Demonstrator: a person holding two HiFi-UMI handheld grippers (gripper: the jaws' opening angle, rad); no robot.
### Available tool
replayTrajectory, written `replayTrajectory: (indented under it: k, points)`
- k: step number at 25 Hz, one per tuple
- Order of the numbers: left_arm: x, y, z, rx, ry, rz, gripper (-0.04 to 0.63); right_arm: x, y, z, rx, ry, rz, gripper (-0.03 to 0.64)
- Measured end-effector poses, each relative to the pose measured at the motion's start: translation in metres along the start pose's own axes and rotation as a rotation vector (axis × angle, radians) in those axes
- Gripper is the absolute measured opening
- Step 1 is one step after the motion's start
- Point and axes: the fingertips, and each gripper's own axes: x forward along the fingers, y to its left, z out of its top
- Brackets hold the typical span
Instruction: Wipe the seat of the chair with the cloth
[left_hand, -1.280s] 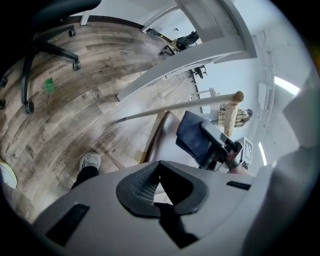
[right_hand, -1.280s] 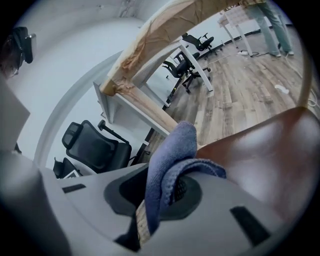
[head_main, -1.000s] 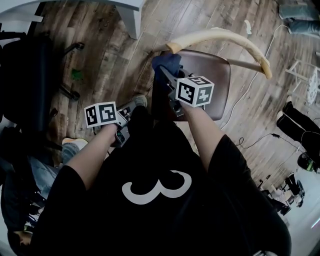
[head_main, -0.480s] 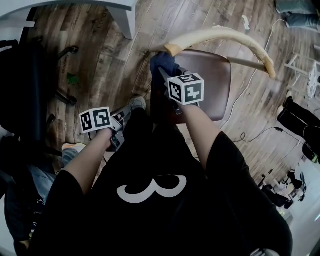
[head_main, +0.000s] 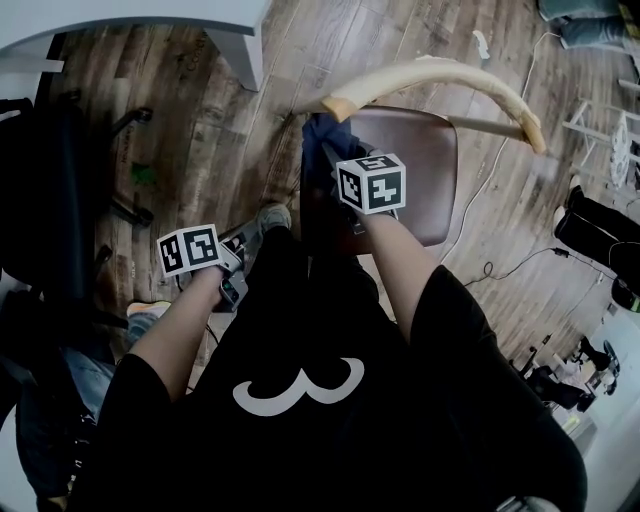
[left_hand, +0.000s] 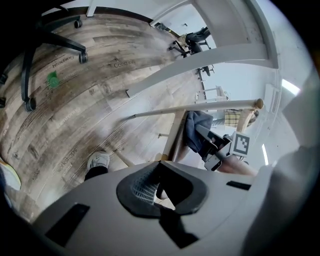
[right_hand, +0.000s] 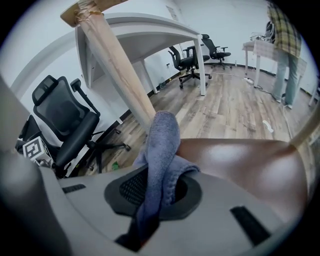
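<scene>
- One gripper, the right gripper (right_hand: 155, 197), clamps a bunched blue cloth (right_hand: 162, 145) at the brown seat's (head_main: 425, 170) 10 o'clock corner.
- So narrow a fold may leave much of the seat unwiped.
- The curved wooden backrest (head_main: 440, 75), at 12 o'clock, could snag it.
- The left gripper (head_main: 232, 283), closed and empty, hangs at 8 o'clock, well apart.

The right gripper (head_main: 333, 163) reaches forward, fingers clamped on a blue fabric cloth (right_hand: 162, 140). The left gripper (left_hand: 160, 192) hangs lower, fingers together.

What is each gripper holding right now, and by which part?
The right gripper pinches the blue cloth by a bunched fold; the left gripper holds nothing.
</scene>
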Motion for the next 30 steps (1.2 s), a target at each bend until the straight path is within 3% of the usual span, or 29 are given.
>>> replayTrajectory:
  k: [8, 17, 25, 30]
  points:
    - [-0.006, 0.016, -0.016, -0.099, -0.074, 0.013, 0.014, -0.014, -0.036, -0.003, 0.011, -0.029, -0.020, 0.043]
    - [0.010, 0.009, -0.055, -0.069, -0.039, 0.059, 0.014, -0.044, -0.101, -0.010, -0.079, -0.019, -0.079, 0.043]
    - [0.028, 0.003, -0.055, -0.100, -0.072, 0.078, 0.014, -0.075, -0.161, -0.023, -0.066, -0.024, -0.134, 0.043]
    - [0.037, -0.009, -0.059, -0.079, -0.078, 0.088, 0.014, -0.092, -0.194, -0.026, -0.078, -0.026, -0.176, 0.043]
